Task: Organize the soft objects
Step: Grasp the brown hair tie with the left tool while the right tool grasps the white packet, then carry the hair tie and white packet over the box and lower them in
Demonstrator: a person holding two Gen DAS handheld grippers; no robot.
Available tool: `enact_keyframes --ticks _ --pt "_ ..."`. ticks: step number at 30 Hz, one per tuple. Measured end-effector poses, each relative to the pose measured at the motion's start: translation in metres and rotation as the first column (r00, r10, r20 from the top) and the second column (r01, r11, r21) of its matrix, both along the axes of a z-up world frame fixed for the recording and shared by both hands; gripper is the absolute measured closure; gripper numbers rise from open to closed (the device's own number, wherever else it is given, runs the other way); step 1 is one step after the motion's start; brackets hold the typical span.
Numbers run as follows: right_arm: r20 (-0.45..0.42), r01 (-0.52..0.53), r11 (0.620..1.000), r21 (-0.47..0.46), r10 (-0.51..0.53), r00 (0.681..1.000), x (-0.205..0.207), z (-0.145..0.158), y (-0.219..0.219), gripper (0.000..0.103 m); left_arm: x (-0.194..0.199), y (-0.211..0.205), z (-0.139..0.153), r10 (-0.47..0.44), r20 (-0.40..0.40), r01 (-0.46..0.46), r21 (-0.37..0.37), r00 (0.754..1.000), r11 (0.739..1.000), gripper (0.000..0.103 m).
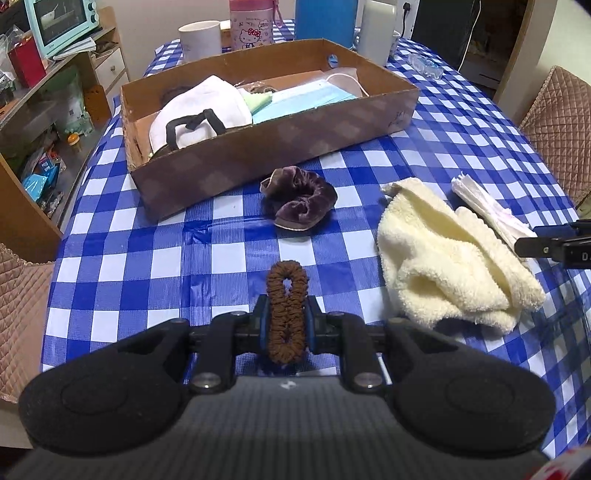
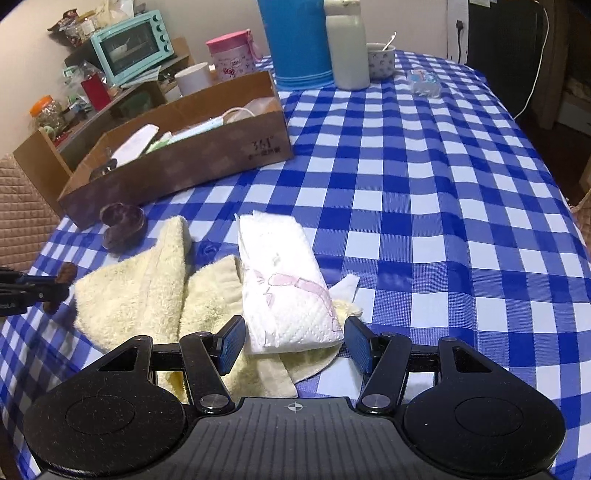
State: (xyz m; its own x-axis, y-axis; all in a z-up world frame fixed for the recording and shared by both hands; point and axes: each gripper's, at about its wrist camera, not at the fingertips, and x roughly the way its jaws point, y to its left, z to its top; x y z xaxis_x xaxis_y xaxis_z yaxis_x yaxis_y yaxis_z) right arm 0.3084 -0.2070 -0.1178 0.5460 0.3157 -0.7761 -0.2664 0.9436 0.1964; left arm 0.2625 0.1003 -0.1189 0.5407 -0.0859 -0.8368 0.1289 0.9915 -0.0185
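My left gripper (image 1: 287,317) is shut on a brown hair scrunchie (image 1: 287,295), held above the checked tablecloth in front of the cardboard box (image 1: 258,147). The box holds a white cloth (image 1: 203,110) and blue face masks (image 1: 306,98). A dark purple velvet scrunchie (image 1: 301,197) lies just in front of the box. A cream fluffy towel (image 1: 450,258) lies to the right. My right gripper (image 2: 293,341) is open, its pads either side of the near end of a white tissue pack (image 2: 284,280) that rests on the towel (image 2: 147,288).
At the table's far end stand a blue flask (image 2: 295,40), a white bottle (image 2: 347,48), a pink Hello Kitty cup (image 1: 251,26), a white mug (image 1: 199,38) and a small cup (image 2: 380,61). Shelves with a teal oven (image 2: 133,46) stand left. Quilted chairs (image 1: 557,122) flank the table.
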Motion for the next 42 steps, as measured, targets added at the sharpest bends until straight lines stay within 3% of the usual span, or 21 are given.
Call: enact_keyframes --ticks 12,14,21,42 --pt "0.024 -0.001 1.000 -0.025 0.001 1.000 0.007 -0.006 0.006 0.044 0.002 0.000 -0.001 0.007 -0.004 -0.007 0.006 1.000 1.000 0.085" --pt "0.050 -0.011 0.999 -0.051 0.014 0.999 0.005 -0.004 0.009 0.051 0.002 0.000 -0.001 0.007 -0.005 -0.007 0.005 1.000 1.000 0.085" --pt "0.093 -0.024 0.997 -0.072 0.030 0.995 -0.001 0.002 0.011 0.059 0.003 0.001 0.002 0.012 0.003 -0.012 0.006 1.000 1.000 0.085" --pt "0.186 -0.051 0.999 -0.005 0.051 0.981 0.003 0.057 0.017 0.062 0.011 0.015 0.050 0.043 0.118 -0.045 0.015 0.992 0.999 0.085"
